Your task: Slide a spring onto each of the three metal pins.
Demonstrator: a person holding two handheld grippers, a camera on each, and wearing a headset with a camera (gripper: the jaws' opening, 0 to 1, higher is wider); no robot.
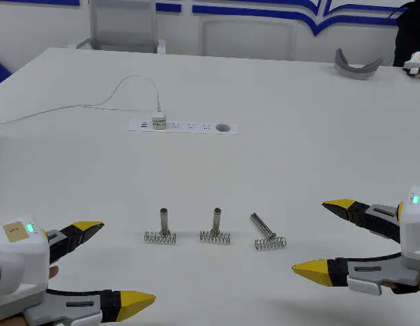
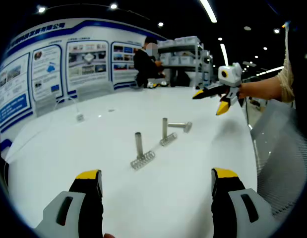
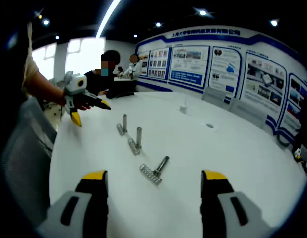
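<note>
Three metal pins stand in a row on the white table (image 1: 298, 156). The left pin (image 1: 164, 221) and the middle pin (image 1: 216, 220) are upright; the right pin (image 1: 262, 226) lies on its side. A spring lies at the foot of each: left spring (image 1: 160, 238), middle spring (image 1: 215, 238), right spring (image 1: 270, 243). My left gripper (image 1: 118, 263) is open, near and to the left of the row. My right gripper (image 1: 318, 236) is open to the right of it. The left gripper view has the upright pins (image 2: 139, 144) beyond the empty jaws. The lying pin (image 3: 161, 163) is nearest in the right gripper view.
A white power strip (image 1: 184, 126) with a plug and cable lies farther back at mid-table. A grey curved band (image 1: 357, 64) rests at the far right edge. Chairs stand behind the table. People (image 3: 109, 67) stand at the far end.
</note>
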